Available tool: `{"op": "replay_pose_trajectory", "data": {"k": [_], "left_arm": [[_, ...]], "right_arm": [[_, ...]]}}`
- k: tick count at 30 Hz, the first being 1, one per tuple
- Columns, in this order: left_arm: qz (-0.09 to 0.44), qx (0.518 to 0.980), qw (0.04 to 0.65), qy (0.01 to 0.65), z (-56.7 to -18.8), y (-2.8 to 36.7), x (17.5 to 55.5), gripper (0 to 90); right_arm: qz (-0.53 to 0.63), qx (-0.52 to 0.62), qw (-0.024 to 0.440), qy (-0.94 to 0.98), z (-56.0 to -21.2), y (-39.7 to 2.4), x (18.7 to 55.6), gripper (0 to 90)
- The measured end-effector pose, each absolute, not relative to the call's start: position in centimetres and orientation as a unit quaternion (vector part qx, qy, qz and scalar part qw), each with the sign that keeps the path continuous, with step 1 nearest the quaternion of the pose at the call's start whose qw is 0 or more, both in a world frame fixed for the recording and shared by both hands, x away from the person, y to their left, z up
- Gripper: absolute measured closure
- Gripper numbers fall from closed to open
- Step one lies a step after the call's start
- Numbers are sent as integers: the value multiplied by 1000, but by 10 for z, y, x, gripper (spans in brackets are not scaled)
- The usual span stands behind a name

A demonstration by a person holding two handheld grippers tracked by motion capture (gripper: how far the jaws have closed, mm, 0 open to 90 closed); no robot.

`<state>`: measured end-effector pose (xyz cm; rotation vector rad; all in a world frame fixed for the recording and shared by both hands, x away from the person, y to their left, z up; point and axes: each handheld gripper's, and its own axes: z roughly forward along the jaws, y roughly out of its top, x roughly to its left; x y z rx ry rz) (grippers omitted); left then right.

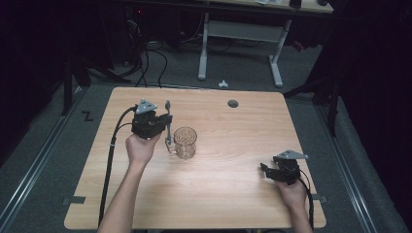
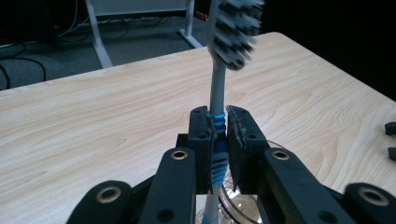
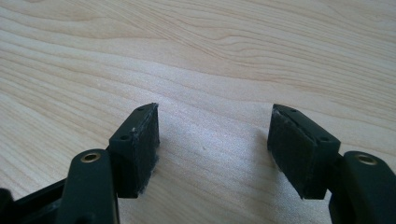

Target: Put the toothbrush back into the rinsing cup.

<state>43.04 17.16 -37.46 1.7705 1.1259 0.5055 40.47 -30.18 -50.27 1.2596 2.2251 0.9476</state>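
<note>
A grey toothbrush (image 1: 168, 121) with blue grip rings is clamped in my left gripper (image 1: 163, 127), which is shut on its handle (image 2: 217, 122). Its bristle head (image 2: 233, 32) points away from the camera in the left gripper view. A clear glass mug (image 1: 184, 142) stands on the wooden table (image 1: 228, 184) just right of the toothbrush, and its rim (image 2: 243, 205) peeks out below the jaws. My right gripper (image 1: 265, 171) rests low over the table near the right front, open, with bare wood between its pads (image 3: 140, 144).
A dark round hole (image 1: 233, 103) sits in the table near its far edge. Beyond the table a white desk frame (image 1: 243, 34) and cables lie on the grey floor. The right gripper's fingertips (image 2: 391, 140) peek in at the left gripper view's right edge.
</note>
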Motion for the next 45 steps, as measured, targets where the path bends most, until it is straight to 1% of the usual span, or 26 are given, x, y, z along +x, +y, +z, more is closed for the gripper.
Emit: {"op": "replay_pose_trajectory", "data": {"k": [45], "left_arm": [[206,725,467,463,-385,177,415,803]], "right_arm": [[339,452,205,799,-503,-302,405,346]]}}
